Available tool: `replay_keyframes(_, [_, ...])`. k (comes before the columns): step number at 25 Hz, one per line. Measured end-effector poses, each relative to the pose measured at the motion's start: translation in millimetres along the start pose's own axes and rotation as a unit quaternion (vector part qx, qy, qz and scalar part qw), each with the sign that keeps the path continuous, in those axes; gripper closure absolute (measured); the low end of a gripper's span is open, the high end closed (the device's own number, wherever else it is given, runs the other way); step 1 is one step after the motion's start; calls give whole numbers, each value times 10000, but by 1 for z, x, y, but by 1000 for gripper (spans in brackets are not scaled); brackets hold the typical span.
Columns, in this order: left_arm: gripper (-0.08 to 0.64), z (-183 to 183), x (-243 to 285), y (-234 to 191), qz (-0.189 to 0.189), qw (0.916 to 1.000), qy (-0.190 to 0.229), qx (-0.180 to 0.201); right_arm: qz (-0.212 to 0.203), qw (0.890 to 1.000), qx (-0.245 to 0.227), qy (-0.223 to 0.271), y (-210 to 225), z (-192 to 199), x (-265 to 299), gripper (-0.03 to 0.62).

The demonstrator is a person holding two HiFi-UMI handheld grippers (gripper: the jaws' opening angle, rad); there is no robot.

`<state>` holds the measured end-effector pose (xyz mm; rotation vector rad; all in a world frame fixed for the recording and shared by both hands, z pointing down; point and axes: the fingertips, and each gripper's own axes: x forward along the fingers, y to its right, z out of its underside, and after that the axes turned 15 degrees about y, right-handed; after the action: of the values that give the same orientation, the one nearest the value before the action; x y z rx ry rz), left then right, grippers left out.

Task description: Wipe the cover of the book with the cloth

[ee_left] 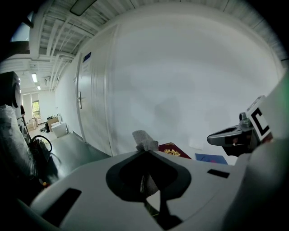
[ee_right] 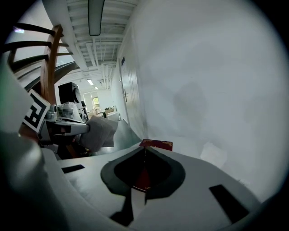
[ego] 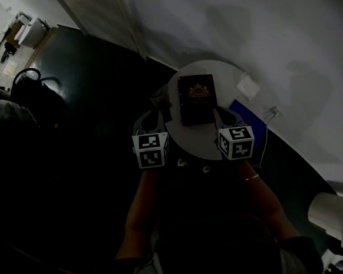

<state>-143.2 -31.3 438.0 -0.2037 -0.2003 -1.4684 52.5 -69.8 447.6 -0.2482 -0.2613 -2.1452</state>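
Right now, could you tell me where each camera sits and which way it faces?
Left gripper view: on the left gripper, looking along its jaws, shut on the cloth.
Right gripper view: on the right gripper, along its shut jaws, toward the book.
Head view: on the person's head, steeply down at the table; forearms, both grippers show.
Shared: all see the book.

book (ego: 197,99): 1 | cloth (ee_left: 144,139): 1 | grippers (ego: 156,112) (ego: 219,116): 2 | table (ego: 190,145): 1 | blue sheet (ego: 244,113): 1 | white card (ego: 247,87): 1

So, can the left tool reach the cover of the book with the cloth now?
Probably yes. The left tool, shut on the cloth, sits just beside the book, nothing lies between them, and the right tool is at its other edge.
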Motion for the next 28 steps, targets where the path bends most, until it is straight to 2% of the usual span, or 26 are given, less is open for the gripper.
replay_keyframes(10, [537,-20,-5,34,-1,9994,162,290,-142,9995,43,297,17,-19,-19,565])
replay_keyframes(17, [537,-34,-14,59,-40,9988,322,357,-323,9975,1,629,25,-36,-40,565])
replay_keyframes(28, [537,-49,-32,91,-167,9976,645,181,-558,9938,28,957,36,-51,-71,565])
